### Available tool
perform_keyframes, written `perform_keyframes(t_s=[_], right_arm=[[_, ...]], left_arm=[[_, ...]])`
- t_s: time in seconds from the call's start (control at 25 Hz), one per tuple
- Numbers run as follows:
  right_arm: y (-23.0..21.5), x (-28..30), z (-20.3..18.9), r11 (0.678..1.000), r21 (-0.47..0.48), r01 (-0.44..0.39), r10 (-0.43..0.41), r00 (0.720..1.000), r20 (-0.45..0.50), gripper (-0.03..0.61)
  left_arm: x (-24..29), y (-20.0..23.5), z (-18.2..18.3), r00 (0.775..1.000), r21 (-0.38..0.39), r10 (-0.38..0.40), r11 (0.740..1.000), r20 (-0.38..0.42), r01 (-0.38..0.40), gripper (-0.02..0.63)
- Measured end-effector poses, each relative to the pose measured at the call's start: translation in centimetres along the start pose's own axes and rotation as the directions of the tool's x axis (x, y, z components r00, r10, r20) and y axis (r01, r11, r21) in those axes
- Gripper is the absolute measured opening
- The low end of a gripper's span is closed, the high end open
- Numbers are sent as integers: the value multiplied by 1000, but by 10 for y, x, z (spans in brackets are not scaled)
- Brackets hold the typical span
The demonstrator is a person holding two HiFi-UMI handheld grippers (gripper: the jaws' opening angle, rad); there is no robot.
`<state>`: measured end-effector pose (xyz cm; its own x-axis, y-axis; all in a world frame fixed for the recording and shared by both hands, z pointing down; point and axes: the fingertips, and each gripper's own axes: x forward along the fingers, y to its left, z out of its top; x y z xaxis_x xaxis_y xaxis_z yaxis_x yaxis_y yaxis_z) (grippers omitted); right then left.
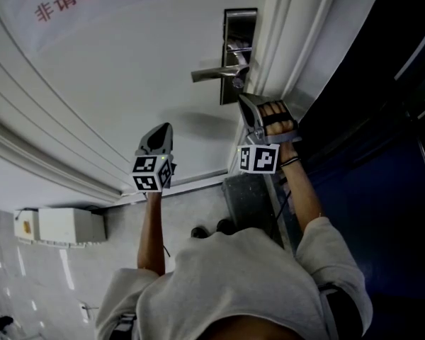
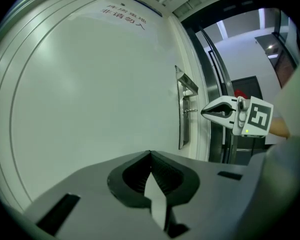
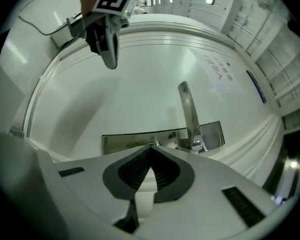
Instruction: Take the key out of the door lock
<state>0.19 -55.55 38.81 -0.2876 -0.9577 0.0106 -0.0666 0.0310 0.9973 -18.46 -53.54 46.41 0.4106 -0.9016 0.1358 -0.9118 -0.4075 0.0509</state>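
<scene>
Left gripper: clenched on nothing. You hold it off the bare door panel, well to the side of the lock, probably to keep it out of the working line.
Right gripper: jaws together too, with nothing between them. Its tips point at the lock plate, apparently lined up for a straight approach.
Key: seated in the lock, sticking out of the plate just beyond your right gripper's tips and not yet grasped.
Lever handle: just above the key on the same plate, so you have little room there.
Next move: you would need to part the right jaws, close them on the key, then draw it straight out.
</scene>
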Motion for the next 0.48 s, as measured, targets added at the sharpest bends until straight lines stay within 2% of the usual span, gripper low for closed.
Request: perform_keyframes(t_s=[0.12,0.36,0.4,0.48], right_arm=[[2,1,-1,998,-67,-5,4,1000,-10,23],[-2,1,1,999,-36,-7,8,1000,19,26],[0,2,0,999,-32,-17,18,1000,17,44],[4,6,-4,999,-27,-41,41,999,-1,182]], left_arm=[[1,0,2,1000,3,-3,1000,4,3,18],[5,0,4,1000,3,-11,1000,6,11,18],[5,0,4,1000,4,-13,1000,6,13,18],[6,0,5,1000,7,-15,1000,8,14,18]])
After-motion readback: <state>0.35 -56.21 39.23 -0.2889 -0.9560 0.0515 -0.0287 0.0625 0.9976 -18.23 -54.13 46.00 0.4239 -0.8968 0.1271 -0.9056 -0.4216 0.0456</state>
